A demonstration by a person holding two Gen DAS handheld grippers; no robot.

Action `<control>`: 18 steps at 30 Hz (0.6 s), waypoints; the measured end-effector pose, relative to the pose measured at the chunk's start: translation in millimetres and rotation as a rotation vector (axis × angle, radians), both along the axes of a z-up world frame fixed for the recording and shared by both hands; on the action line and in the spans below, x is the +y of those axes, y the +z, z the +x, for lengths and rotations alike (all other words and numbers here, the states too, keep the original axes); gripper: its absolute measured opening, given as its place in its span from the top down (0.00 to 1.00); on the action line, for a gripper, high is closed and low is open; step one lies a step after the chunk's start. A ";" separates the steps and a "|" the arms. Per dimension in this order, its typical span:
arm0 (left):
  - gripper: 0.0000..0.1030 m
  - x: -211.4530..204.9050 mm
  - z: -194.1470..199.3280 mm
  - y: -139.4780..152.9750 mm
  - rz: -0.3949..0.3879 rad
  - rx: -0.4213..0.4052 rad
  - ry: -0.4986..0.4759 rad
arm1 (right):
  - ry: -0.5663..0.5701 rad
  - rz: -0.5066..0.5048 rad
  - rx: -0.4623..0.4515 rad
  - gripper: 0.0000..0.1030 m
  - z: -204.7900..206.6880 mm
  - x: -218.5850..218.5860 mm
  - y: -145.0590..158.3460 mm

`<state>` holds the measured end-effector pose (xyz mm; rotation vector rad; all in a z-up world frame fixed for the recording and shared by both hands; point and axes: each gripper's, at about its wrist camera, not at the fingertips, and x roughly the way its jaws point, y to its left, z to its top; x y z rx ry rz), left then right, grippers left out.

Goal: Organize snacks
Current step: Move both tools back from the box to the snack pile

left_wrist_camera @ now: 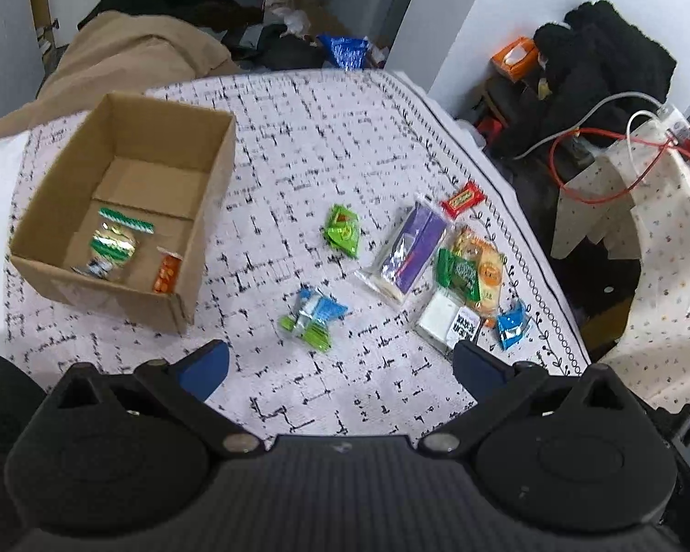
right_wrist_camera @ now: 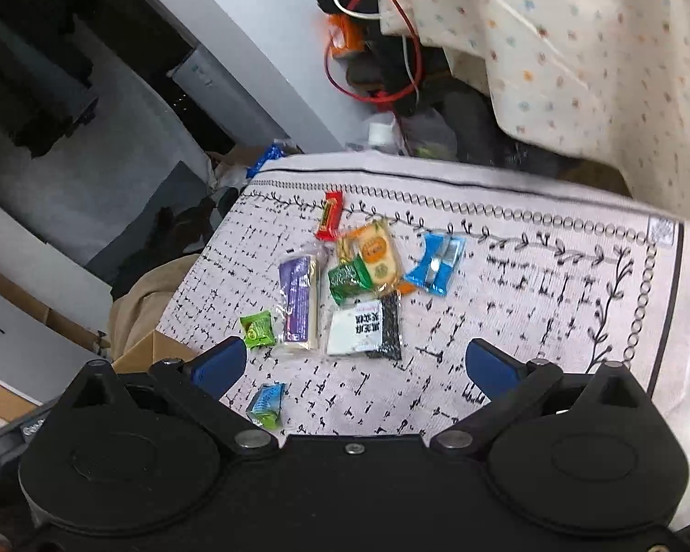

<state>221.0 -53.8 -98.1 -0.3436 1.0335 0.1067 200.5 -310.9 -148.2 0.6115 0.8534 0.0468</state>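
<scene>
Both the left gripper [left_wrist_camera: 340, 363] and right gripper [right_wrist_camera: 354, 363] hover wide-open and empty; overlapping packets [right_wrist_camera: 368, 267] risk a double grab.

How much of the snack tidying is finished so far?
Barely started. Two packets, a green-and-silver one and a small orange one, lie in the brown cardboard box. Both the left gripper and right gripper are open and hold nothing. About eight packets remain on the patterned cloth, including the long purple bar.
</scene>
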 end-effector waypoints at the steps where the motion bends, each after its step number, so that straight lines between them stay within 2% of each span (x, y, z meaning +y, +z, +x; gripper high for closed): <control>1: 0.00 -1.5 2.8 -3.8 -0.002 0.011 0.003 | 0.001 0.012 0.004 0.00 1.5 -1.6 -3.4; 7: 0.00 -5.6 16.6 -24.0 0.013 0.041 0.022 | -0.026 0.091 0.044 0.01 16.3 -12.5 -25.0; 11: 0.00 -1.8 28.4 -38.8 0.010 0.054 0.037 | 0.033 0.093 0.058 0.02 33.9 -4.0 -36.3; 18: 0.04 -3.4 46.8 -64.1 0.030 0.070 0.003 | 0.094 0.104 0.106 0.10 65.7 10.5 -58.5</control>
